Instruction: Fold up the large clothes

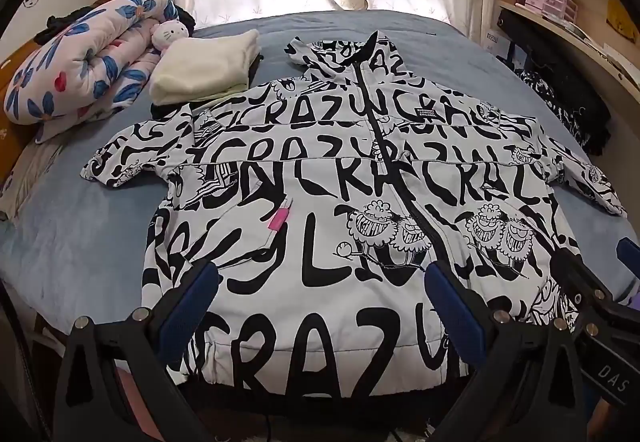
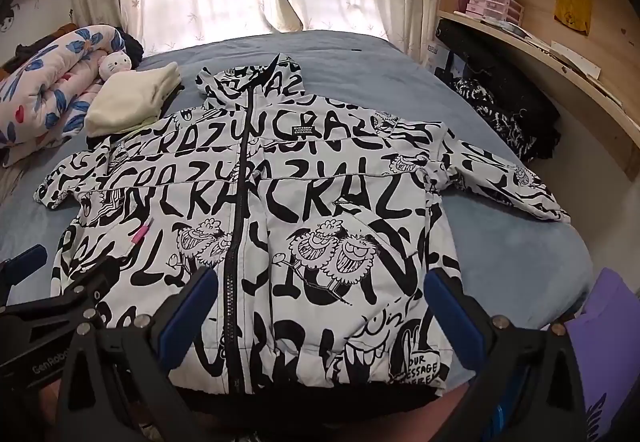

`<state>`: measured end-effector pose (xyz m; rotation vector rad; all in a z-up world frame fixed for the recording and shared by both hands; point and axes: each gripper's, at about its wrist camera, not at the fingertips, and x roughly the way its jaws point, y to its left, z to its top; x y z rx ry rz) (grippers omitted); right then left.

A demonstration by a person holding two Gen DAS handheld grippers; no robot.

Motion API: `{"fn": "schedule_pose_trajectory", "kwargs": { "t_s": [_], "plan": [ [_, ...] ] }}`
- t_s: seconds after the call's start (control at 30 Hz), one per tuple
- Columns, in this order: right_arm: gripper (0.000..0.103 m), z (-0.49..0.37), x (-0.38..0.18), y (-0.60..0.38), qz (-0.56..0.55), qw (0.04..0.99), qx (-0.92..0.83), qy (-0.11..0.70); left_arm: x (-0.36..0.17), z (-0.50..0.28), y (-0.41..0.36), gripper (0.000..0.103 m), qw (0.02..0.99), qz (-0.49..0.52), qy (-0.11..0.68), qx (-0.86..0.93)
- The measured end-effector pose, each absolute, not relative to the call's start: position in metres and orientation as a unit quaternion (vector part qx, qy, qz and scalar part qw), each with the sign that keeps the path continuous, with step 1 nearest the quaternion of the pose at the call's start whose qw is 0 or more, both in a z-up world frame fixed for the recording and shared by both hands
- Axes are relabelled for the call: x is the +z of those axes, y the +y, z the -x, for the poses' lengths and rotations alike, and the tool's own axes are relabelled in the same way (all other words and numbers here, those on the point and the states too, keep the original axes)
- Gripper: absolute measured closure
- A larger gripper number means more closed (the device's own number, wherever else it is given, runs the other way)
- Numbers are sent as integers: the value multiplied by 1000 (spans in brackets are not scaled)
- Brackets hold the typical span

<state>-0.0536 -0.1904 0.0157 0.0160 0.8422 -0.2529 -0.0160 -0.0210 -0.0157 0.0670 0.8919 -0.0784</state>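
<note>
A zipped jacket [image 1: 340,169] printed "CRAZY" lay flat on a blue bed [image 1: 80,242]; left gripper [image 1: 320,306] and right gripper [image 2: 320,306] hovered wide open, empty, over its near hem

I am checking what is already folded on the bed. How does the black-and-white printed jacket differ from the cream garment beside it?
The printed jacket lies spread flat, front up and zipped, sleeves out to both sides; the cream garment is a folded, compact stack. The jacket is white with black lettering and cartoon figures; the cream garment is plain. The jacket covers much more of the bed. Both rest on the blue bed, and neither open gripper holds them.
</note>
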Motion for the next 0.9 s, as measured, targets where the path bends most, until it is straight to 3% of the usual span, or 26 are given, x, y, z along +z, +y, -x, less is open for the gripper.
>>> {"fn": "schedule_pose_trajectory", "kwargs": {
  "t_s": [0.9],
  "plan": [
    [0, 52, 6, -194, -17, 897, -107, 429, -18, 16, -19, 1, 903, -37, 428, -21]
  ]
}}
